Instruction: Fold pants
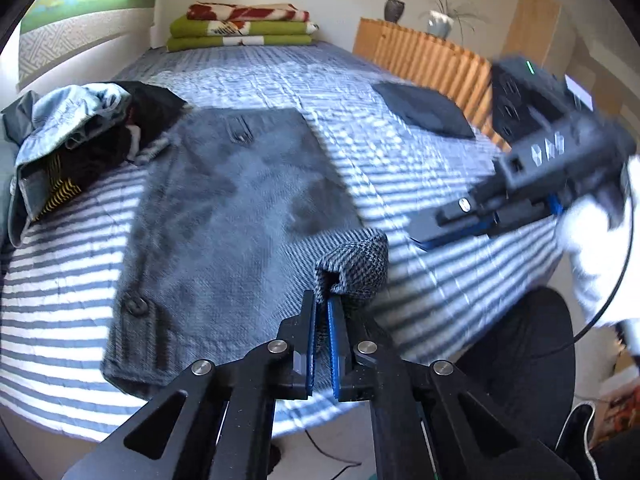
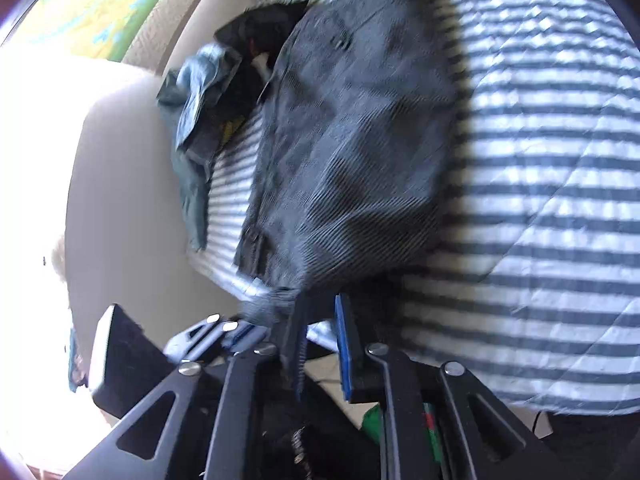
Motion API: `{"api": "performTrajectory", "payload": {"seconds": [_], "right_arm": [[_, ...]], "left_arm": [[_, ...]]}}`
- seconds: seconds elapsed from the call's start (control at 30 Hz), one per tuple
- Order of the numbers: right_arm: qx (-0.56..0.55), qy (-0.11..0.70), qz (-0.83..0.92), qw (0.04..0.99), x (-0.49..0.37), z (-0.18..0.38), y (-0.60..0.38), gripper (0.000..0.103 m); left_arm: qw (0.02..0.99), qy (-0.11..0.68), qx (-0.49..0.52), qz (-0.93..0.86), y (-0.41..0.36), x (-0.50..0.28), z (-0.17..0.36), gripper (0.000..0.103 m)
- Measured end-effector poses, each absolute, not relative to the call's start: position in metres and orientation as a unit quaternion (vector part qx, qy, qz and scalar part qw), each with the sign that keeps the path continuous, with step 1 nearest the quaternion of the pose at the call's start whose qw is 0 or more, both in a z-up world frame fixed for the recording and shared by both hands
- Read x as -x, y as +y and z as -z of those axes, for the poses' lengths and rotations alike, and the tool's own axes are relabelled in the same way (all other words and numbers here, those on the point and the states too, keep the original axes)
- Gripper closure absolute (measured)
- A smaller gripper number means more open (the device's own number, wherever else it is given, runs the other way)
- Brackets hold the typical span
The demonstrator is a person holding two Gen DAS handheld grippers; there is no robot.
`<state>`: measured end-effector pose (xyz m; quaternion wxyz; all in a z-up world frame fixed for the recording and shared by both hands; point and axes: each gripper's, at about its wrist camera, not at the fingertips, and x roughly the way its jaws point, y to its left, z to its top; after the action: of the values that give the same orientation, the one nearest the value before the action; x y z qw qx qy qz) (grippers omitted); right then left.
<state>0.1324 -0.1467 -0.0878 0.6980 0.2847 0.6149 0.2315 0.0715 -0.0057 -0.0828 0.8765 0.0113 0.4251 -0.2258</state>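
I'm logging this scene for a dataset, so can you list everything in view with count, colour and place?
pants: one, grey woven, spread on the bed, near corner lifted
bedspread: one, blue and white striped, covering the bed
clothes pile: one heap, denim blue, black and yellow, left of the pants
folded garment: one, dark grey, far right of the bed
folded blankets: one stack, green, red and white, head of the bed
slatted wooden panel: one, orange-brown, right of the bed
vases: two, dark and white, on the panel
left tongs: black with blue pads, shut on the pants corner
right tongs: black with blue pads, open, holding nothing
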Motion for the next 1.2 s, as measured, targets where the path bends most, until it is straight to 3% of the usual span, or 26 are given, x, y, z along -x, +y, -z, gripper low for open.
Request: {"api": "performTrajectory", "payload": {"seconds": [0.4, 0.47, 0.5, 0.6, 0.77, 1.0, 1.2], "right_arm": [[-0.161, 0.657, -0.217, 0.703, -0.098, 0.151, -0.086, 0.074], [-0.163, 0.654, -0.213, 0.707, -0.099, 0.159, -0.079, 0.079], [-0.166, 0.651, -0.217, 0.709, -0.099, 0.160, -0.078, 0.089], [-0.173, 0.632, -0.242, 0.716, -0.087, 0.148, -0.077, 0.093], [-0.223, 0.597, -0.279, 0.719, -0.057, 0.113, -0.088, 0.094], [-0.205, 0.671, -0.257, 0.665, -0.055, 0.153, -0.097, 0.089], [-0.198, 0.609, -0.191, 0.744, -0.070, 0.118, -0.145, 0.088]], "left_arm": [[0.877, 0.423, -0.023, 0.228, 0.004, -0.090, 0.072, 0.100], [0.877, 0.421, -0.022, 0.229, 0.005, -0.089, 0.070, 0.100], [0.878, 0.420, -0.018, 0.229, 0.007, -0.090, 0.068, 0.100], [0.881, 0.414, -0.009, 0.230, 0.013, -0.092, 0.062, 0.100], [0.880, 0.409, -0.004, 0.242, 0.015, -0.088, 0.055, 0.100], [0.836, 0.450, -0.022, 0.315, -0.011, -0.053, 0.085, 0.100], [0.796, 0.486, -0.018, 0.360, -0.014, -0.029, 0.101, 0.097]]}}
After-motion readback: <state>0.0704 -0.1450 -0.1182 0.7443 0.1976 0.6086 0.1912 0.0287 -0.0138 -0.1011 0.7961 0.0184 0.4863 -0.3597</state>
